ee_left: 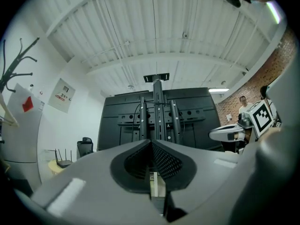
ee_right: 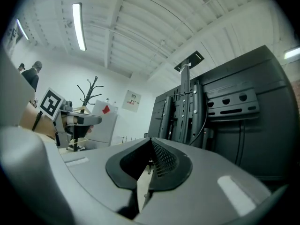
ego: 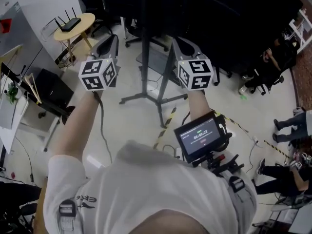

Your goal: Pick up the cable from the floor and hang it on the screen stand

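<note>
The black screen stand (ego: 145, 57) rises straight ahead of me, its legs spread on the pale floor. Its mount bars fill the left gripper view (ee_left: 158, 116) and the right gripper view (ee_right: 185, 107). A thin black cable (ee_right: 205, 118) runs down along those bars. My left gripper (ego: 108, 42) is held up left of the pole, jaws together and empty (ee_left: 151, 143). My right gripper (ego: 181, 44) is held up right of the pole, also shut on nothing (ee_right: 150, 140). A loop of black cable (ego: 169, 151) lies on the floor near my feet.
A round wooden table (ego: 73, 26) with a router stands at the back left, a dark chair beside it. Yellow-black tape (ego: 165, 125) crosses the floor. People sit at the right (ego: 273, 57). A small monitor (ego: 201, 138) hangs at my chest.
</note>
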{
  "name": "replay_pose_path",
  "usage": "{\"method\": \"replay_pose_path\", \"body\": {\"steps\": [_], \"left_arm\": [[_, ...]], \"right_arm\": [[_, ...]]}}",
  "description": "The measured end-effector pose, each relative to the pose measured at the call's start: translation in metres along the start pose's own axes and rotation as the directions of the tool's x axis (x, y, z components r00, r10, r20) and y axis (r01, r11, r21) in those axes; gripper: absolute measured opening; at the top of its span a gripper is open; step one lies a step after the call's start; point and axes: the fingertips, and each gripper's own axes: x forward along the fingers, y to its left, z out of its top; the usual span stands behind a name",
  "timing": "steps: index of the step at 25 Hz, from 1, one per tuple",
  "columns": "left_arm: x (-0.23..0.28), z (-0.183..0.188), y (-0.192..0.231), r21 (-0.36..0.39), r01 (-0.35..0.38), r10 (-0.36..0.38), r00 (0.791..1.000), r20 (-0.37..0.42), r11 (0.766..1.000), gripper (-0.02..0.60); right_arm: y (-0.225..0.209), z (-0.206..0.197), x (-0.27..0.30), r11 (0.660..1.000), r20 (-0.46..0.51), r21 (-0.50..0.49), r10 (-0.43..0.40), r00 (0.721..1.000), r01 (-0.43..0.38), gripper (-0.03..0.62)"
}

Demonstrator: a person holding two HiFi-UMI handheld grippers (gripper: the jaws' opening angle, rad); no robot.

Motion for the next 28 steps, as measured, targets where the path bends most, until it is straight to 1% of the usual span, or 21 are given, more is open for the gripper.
{"method": "replay_pose_path", "body": {"steps": [3, 8, 12, 15, 19, 22, 24, 28], "left_arm": [[-0.024, -0.016, 0.012, -0.005, -0.004, 0.004, 1.000, -0.010, 1.000, 0.005], [-0.049, -0.036, 0.013, -0.020, 0.006, -0.007, 0.999, -0.042, 1.000, 0.003], [-0.059, -0.060, 0.007, -0.030, 0.010, -0.012, 0.996, -0.084, 1.000, 0.003], [-0.073, -0.083, 0.005, -0.041, -0.006, 0.002, 0.993, -0.116, 0.999, 0.003], [-0.098, -0.113, -0.001, -0.028, -0.039, 0.035, 0.989, -0.146, 0.999, 0.003], [-0.113, -0.131, -0.010, -0.022, -0.055, 0.050, 0.984, -0.169, 0.998, 0.003], [-0.122, -0.145, -0.020, -0.031, -0.058, 0.051, 0.980, -0.194, 0.998, 0.003], [-0.143, -0.167, -0.038, -0.029, -0.054, 0.047, 0.973, -0.226, 0.998, 0.003]], "right_arm": [[0.033, -0.016, -0.003, 0.999, -0.005, 0.032, 0.018, 1.000, -0.018, 0.015], [0.068, -0.037, -0.008, 0.997, -0.039, 0.074, 0.042, 0.998, -0.039, 0.015], [0.086, -0.054, -0.010, 0.993, -0.062, 0.096, 0.070, 0.996, -0.064, 0.015], [0.104, -0.073, -0.016, 0.989, -0.073, 0.110, 0.104, 0.992, -0.096, 0.015], [0.132, -0.100, -0.030, 0.981, -0.080, 0.122, 0.160, 0.984, -0.150, 0.015], [0.141, -0.119, -0.041, 0.975, -0.087, 0.146, 0.183, 0.979, -0.169, 0.014], [0.144, -0.131, -0.050, 0.971, -0.095, 0.159, 0.193, 0.977, -0.177, 0.014], [0.155, -0.151, -0.068, 0.968, -0.122, 0.161, 0.215, 0.969, -0.195, 0.014]]}}
